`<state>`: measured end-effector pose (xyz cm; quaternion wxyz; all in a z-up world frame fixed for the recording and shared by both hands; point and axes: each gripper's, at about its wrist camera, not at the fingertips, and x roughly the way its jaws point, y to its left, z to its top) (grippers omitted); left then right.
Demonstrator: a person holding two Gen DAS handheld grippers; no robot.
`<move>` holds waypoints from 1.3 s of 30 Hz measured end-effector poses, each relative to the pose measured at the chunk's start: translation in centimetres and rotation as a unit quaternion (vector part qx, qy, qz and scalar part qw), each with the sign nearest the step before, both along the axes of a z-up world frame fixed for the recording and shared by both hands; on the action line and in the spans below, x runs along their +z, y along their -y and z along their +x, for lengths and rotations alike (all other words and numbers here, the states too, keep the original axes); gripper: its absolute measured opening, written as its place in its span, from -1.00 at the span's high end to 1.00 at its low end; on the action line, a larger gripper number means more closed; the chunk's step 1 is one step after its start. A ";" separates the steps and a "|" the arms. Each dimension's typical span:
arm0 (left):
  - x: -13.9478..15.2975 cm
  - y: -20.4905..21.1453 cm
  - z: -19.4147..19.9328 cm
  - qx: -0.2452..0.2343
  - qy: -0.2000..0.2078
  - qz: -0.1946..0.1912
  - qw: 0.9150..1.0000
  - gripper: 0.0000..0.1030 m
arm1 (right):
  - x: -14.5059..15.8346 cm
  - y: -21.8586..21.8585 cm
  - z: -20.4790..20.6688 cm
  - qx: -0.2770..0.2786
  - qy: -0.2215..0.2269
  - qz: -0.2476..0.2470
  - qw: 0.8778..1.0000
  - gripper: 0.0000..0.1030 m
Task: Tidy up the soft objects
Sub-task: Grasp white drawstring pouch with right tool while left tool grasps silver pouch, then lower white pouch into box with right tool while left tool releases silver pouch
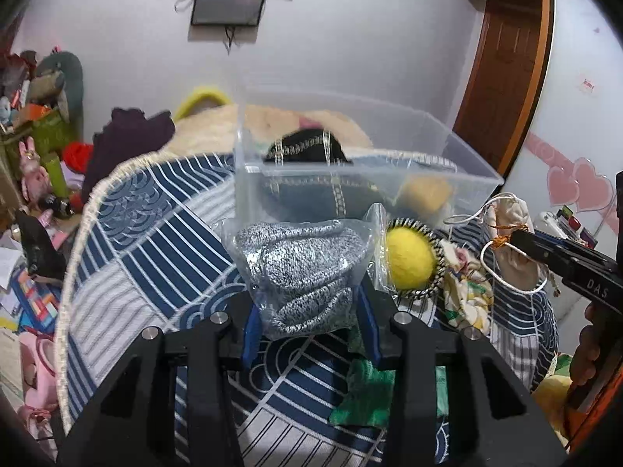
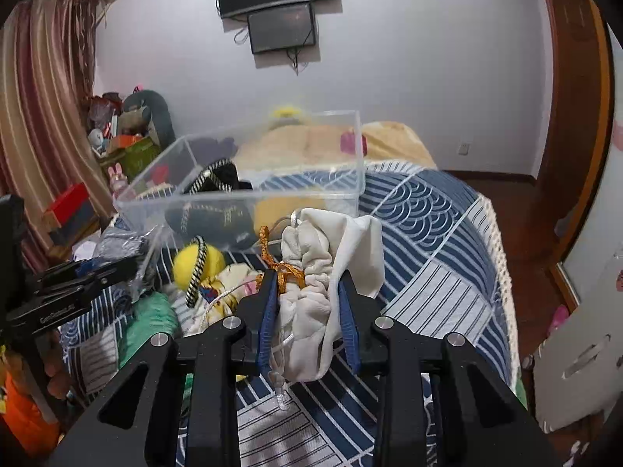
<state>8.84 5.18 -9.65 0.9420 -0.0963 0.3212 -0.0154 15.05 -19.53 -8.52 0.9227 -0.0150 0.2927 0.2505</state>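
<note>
With a dark item and something yellow, perhaps plush, already in the clear bin (image 1: 350,179) ahead of our fingers, our left gripper (image 1: 309,307) is clamped on the bagged grey knit (image 1: 300,268) and our right gripper (image 2: 307,311) on the cream pouch (image 2: 311,272), while the yellow ball (image 1: 409,260) and green cloth (image 1: 366,393) remain loose.

My left gripper (image 1: 309,321) and right gripper (image 2: 307,325) share one build: matte black angular linkage arms, round silver screw heads at the pivots, and blue finger pads (image 2: 266,327). White lettering marks each black housing. Bare skin of my hand (image 1: 593,354) shows beside an orange-edged part.
</note>
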 end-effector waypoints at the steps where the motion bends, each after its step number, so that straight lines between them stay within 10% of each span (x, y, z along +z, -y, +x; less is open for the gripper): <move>1: 0.4 0.0 -0.5 0.003 0.009 0.004 1.000 0.19 | 0.4 0.1 -0.2 -0.001 0.006 0.003 1.000 0.48; 19: 6.6 -0.1 0.5 0.027 0.095 0.052 0.994 0.19 | 5.8 -2.8 2.0 0.000 0.080 0.024 0.996 0.48; 39: 5.7 0.9 8.6 -0.003 0.040 0.050 0.998 0.18 | 2.6 -8.3 7.2 0.027 0.024 -0.024 0.999 0.48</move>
